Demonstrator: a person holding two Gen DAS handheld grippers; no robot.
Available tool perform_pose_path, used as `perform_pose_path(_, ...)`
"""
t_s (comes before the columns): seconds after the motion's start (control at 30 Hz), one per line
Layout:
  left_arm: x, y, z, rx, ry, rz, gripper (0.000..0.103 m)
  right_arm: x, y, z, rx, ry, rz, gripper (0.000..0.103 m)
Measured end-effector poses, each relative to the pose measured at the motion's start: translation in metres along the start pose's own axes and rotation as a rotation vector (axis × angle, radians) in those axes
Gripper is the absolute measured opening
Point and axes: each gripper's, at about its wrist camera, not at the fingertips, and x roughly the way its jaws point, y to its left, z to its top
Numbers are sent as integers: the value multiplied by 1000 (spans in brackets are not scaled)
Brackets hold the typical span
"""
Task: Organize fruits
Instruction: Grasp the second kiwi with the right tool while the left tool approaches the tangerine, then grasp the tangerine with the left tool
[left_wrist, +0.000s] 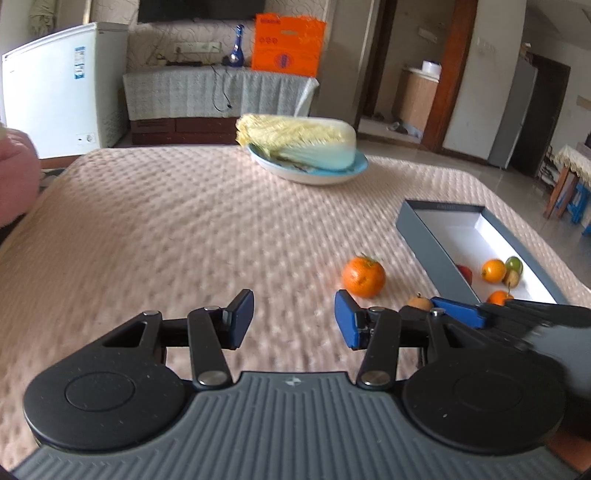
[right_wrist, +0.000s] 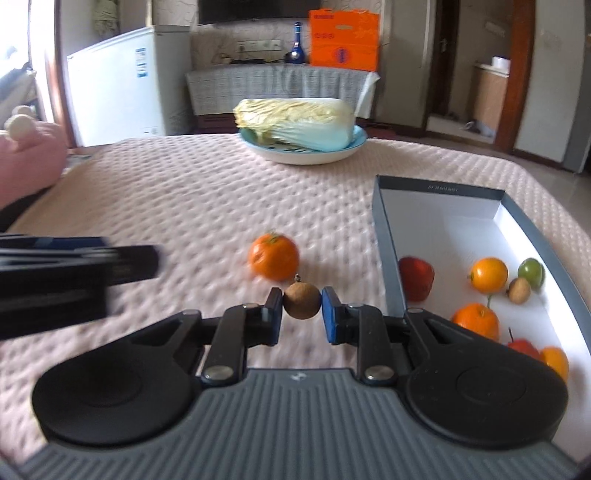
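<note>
The right tool (right_wrist: 302, 312) is clenched on a small brown round fruit (right_wrist: 301, 303), its blue pads pressing it from both sides just above the pink quilted cloth of the table (right_wrist: 184, 192). Just beyond the held fruit a loose orange (right_wrist: 274, 256) lies on the cloth, near the table's right side. To its right stands a long grey box (right_wrist: 386, 236) with a white inside, holding red, orange, green and brown fruits. The left tool (left_wrist: 294, 319) is released, its pads apart with nothing between them. At the far edge a cabbage (right_wrist: 295, 120) lies on a plate (right_wrist: 303, 157).
</note>
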Motion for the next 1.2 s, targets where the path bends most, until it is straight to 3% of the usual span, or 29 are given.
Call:
perform_pose_path(0.4, 56, -49, 7, 64, 16, -68, 55, -50, -26, -6, -46, -42, 93, 26)
perform_pose_path(0.63, 84, -61, 6, 54, 57, -42, 55, -51, -42, -6, -29, -27, 117, 26)
perform_pose_path(0.77, 89, -60, 4, 48, 57, -30, 53, -53, -45, -7, -31, -34, 126, 26)
perform_pose_path(0.9, 88, -59, 3, 57, 45, -27, 41, -56, -45, -5, -26, -44, 130, 26)
perform_pose_path(1.2, 68, -57, -6, 62, 62, 21, 40, -65, -42, -10, -42, -30, 137, 26)
